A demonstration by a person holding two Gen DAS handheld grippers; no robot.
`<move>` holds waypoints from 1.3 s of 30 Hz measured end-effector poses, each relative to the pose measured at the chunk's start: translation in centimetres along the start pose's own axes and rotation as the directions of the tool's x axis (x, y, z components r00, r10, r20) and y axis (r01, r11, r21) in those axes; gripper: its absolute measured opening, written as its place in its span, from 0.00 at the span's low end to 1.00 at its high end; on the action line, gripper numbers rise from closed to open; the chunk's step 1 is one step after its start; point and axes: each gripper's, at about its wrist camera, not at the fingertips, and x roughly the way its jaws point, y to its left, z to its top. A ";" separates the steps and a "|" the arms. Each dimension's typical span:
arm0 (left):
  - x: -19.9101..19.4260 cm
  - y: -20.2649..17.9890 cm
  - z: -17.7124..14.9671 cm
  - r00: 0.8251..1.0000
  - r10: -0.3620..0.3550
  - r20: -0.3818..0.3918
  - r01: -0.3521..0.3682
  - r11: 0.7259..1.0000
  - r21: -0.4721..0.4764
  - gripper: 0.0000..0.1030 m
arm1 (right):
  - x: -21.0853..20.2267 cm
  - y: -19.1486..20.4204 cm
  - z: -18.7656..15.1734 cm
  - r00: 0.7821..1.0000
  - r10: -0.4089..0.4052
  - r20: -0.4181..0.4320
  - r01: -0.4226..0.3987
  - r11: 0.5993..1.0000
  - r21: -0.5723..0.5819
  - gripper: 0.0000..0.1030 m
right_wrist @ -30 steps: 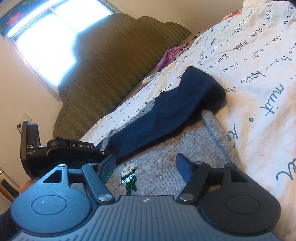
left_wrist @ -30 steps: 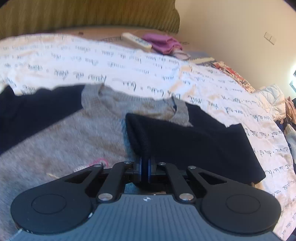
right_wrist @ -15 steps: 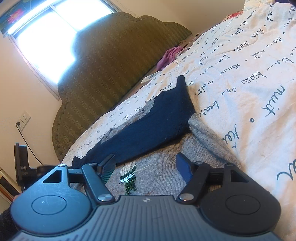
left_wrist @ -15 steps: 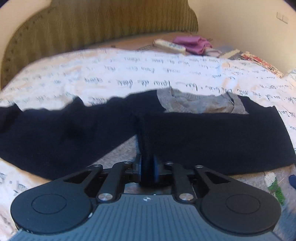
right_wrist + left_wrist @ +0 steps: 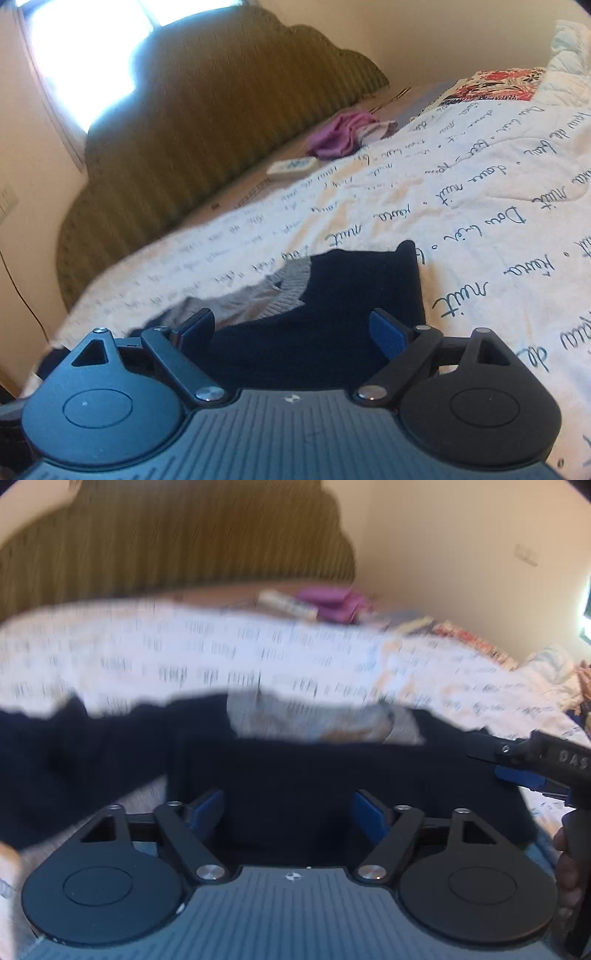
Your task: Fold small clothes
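Both navy sleeves [image 5: 332, 771] now lie folded across the grey sweater's [image 5: 255, 295] chest at lower centre of the frames, on the script-printed bedspread [image 5: 443, 192]. Left gripper [image 5: 288, 812] has just let go, fingers opening, nothing between them; right gripper [image 5: 291, 328] likewise spread empty. Sleeve folds look done; the body fold likely remains.

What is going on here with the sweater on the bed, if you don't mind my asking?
A person with a gripper in each hand is folding a small grey sweater with navy sleeves on a bedspread. The sleeves lie folded across the body. The left gripper has just been opening; the right gripper also stands open, holding nothing.
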 end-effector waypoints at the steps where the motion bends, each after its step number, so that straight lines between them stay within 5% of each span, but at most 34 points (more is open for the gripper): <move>1: 0.9 0.6 -0.5 1.000 -0.004 -0.015 0.004 1.000 -0.016 0.78 | 1.2 0.0 -0.2 0.999 -0.034 -0.030 0.034 0.999 -0.024 0.89; 3: 1.1 0.8 -0.9 1.000 -0.015 0.007 0.015 1.000 -0.001 0.81 | 2.8 -0.6 -1.2 0.995 -0.077 -0.065 0.072 0.995 -0.067 0.89; 7: 0.6 1.0 -1.1 1.000 -0.021 0.016 0.021 0.999 0.042 0.80 | 2.5 -1.4 -2.7 0.999 -0.052 0.000 0.051 0.993 -0.107 0.89; 10: -2.7 2.7 -0.7 0.995 -0.005 0.102 0.003 1.000 0.014 0.76 | 2.5 -1.1 -2.5 0.998 -0.057 -0.004 0.056 0.991 -0.121 0.89; 14: -8.9 10.7 0.0 0.946 0.135 0.296 -0.081 0.979 -0.187 0.99 | 2.1 -1.4 -2.3 0.999 -0.040 0.002 0.040 0.994 -0.104 0.89; 17: -11.9 19.6 1.3 0.902 0.302 0.307 -0.162 0.898 -0.409 0.99 | 2.1 -1.4 -2.3 0.999 -0.035 0.004 0.035 0.995 -0.097 0.89; 19: -12.6 26.2 1.9 0.889 0.391 0.238 -0.198 0.796 -0.572 0.95 | 2.1 -1.3 -2.3 0.999 -0.039 0.004 0.039 0.994 -0.102 0.89; 22: -12.6 35.0 1.5 0.903 0.402 0.155 -0.128 0.594 -0.794 0.90 | 2.1 -1.3 -2.4 0.999 -0.042 0.006 0.042 0.994 -0.102 0.89; 23: -12.3 36.9 1.3 0.911 0.385 0.149 -0.094 0.545 -0.833 0.89 | 2.1 -1.3 -2.4 0.999 -0.040 0.007 0.041 0.994 -0.099 0.89; 26: -10.8 40.5 1.5 0.925 0.368 0.096 -0.105 0.490 -0.866 0.85 | 2.1 -1.3 -2.4 0.999 -0.040 0.009 0.041 0.995 -0.096 0.89; 30: -9.3 41.4 2.5 0.928 0.359 0.096 -0.121 0.535 -0.836 0.81 | 2.1 -1.3 -2.4 0.999 -0.041 0.008 0.041 0.994 -0.097 0.89; 32: -8.6 41.3 3.3 0.923 0.372 0.097 -0.144 0.568 -0.810 0.47 | 2.1 -1.3 -2.4 0.999 -0.040 0.008 0.040 0.995 -0.096 0.89; 35: -7.4 41.7 4.1 0.918 0.393 0.046 -0.204 0.571 -0.795 0.08 | 2.1 -1.3 -2.4 0.999 -0.041 0.008 0.042 0.994 -0.097 0.89; 39: -8.0 40.2 4.5 0.898 0.438 0.049 -0.263 0.622 -0.738 0.04 | 2.1 -1.4 -2.4 0.999 -0.040 0.008 0.041 0.995 -0.095 0.89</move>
